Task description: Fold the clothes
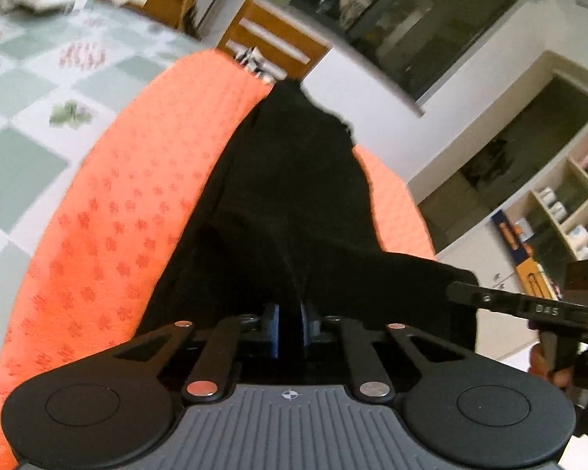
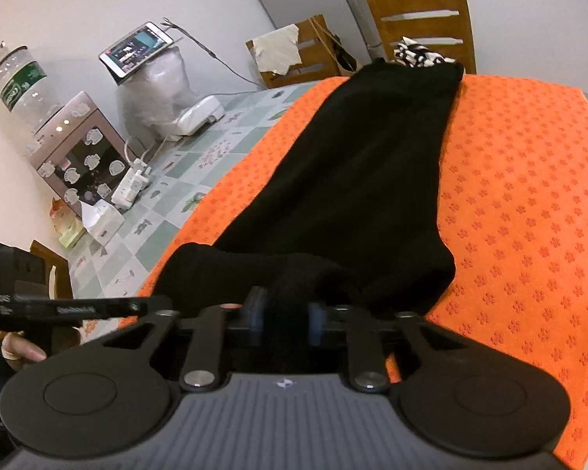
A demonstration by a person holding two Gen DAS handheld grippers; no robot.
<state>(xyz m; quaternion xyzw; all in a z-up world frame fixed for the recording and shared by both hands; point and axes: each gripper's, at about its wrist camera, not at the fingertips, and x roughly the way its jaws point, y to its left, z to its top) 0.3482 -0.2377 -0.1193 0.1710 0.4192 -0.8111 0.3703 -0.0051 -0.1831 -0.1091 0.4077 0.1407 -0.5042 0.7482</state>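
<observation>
Both pictures are bent by the fisheye lens, so straight lines are curved near the edges and the corners are dark. The left wrist view is tilted and smeared by blur, most of all at the top left, where the checked cloth (image 1: 39, 78) looks soft. The right wrist view is sharper. The room is lit evenly and softly, and no hard shadows are seen. The orange mat (image 2: 529, 203) is shown very bright. The black garment (image 2: 372, 164) is so dark that its folds are hardly seen. Small glints are seen on the window glass (image 1: 431, 19).
</observation>
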